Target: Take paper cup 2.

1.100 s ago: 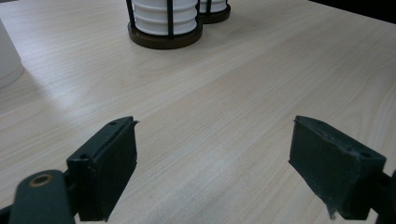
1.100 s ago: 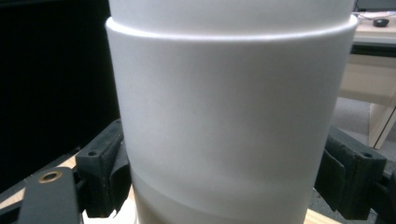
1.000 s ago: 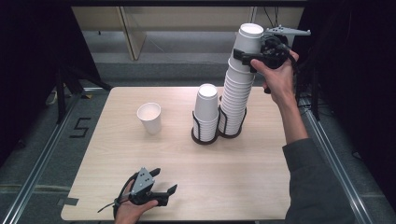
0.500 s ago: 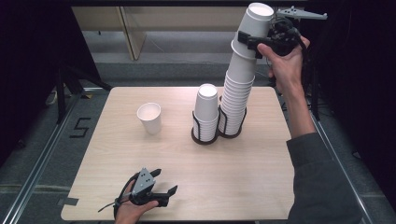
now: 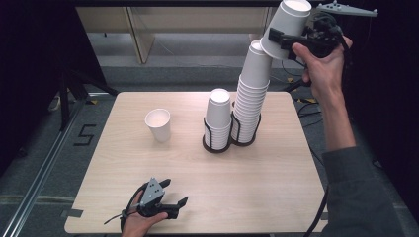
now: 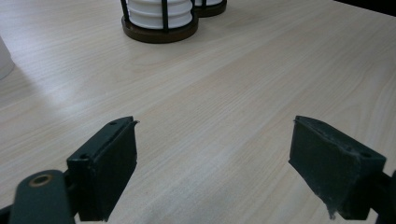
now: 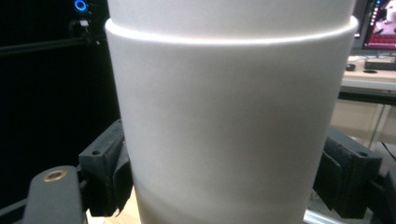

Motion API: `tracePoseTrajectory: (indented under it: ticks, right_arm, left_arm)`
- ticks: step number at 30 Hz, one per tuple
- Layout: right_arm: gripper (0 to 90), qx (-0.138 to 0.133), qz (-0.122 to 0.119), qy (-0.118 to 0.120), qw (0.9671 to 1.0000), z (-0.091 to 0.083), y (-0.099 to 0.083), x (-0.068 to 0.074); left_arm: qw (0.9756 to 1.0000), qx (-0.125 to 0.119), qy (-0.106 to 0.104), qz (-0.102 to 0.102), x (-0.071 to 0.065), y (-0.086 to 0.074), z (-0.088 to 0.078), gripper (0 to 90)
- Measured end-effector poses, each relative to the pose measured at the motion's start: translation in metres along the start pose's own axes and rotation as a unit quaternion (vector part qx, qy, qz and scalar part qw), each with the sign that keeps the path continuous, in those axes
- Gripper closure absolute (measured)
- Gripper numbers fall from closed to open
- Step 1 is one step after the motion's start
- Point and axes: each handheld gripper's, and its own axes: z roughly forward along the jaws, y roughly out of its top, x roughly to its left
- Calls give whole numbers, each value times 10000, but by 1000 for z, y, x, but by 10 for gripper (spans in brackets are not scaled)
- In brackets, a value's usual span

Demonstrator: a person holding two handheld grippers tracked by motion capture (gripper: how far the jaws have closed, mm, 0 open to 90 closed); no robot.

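- Presently the right gripper (image 5: 277,40) is raised above the far right corner of the table (image 5: 267,192), its jaws closed on the sides of a white paper cup (image 5: 286,27); in the right gripper view the cup wall (image 7: 229,126) sits squarely between both pads.
- That cup is tilted and appears lifted clear of the tall stack (image 5: 251,94), which leans in its wire holder at about 1 o'clock from table centre. Whether a second cup has come away with it cannot be told.
- A shorter stack (image 5: 218,118) stands just beside the tall one; a single cup (image 5: 158,124) stands upright at about 10 o'clock, well apart.
- The left gripper (image 5: 170,197) rests on the near edge at about 7 o'clock, jaws wide apart and empty.
- Judgement: step in hand is dispensing one cup from the stack. Next move calls for carrying it down level and setting it upright on bare table, likely near the single cup, then releasing.
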Motion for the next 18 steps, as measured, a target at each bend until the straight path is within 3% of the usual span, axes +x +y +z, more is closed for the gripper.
tracePoseTrajectory:
  ticks: [11,18]
  right_arm:
    - [191,124,-110,-113,9998,-41,-27,-15]
    - [191,213,-64,-91,9997,-63,-69,-9]
  left_arm:
    - [10000,15,14,2,1,0,2,147]
    - [9999,-20,10,-102,2,-1,3,147]
